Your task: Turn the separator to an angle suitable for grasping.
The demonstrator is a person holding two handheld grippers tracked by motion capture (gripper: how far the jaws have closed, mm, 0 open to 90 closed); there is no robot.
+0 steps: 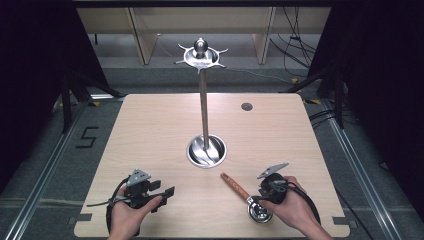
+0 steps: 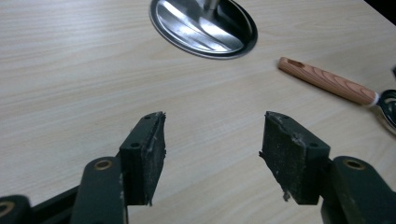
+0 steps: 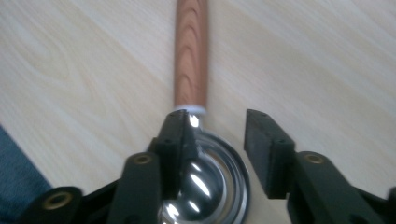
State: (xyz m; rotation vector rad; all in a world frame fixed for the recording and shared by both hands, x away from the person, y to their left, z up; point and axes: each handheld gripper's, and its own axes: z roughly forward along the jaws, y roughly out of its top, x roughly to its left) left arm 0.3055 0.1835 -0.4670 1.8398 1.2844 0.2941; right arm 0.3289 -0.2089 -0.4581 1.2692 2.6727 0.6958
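**Right claw over ladle bowl, no grip yet**

Right gripper (image 3: 215,128) sits low over the ladle (image 1: 243,193), jaws parted and straddling the neck where the steel bowl (image 3: 212,182) meets the wooden handle (image 3: 191,51). One pad appears to touch or nearly touch the bowl rim; the other stands off to the side with bare table (image 1: 150,130) showing in the gap. Nothing clamped. The handle runs straight ahead of the jaws, away from the hand.

Left gripper (image 2: 212,154) hangs released near the table, nothing between its pads; the ladle lies off to its right, the rack base (image 2: 203,23) ahead of it.

Risks, as I judge them: closing here puts the pads on a rounded, polished rim, so the ladle could squirt out or spin on the table. A grip this close to the bowl also leaves the long handle swinging free, which makes any lift toward the hook stand (image 1: 203,90) tippy. An off-centre jaw may shove the bowl sideways before both pads bite.
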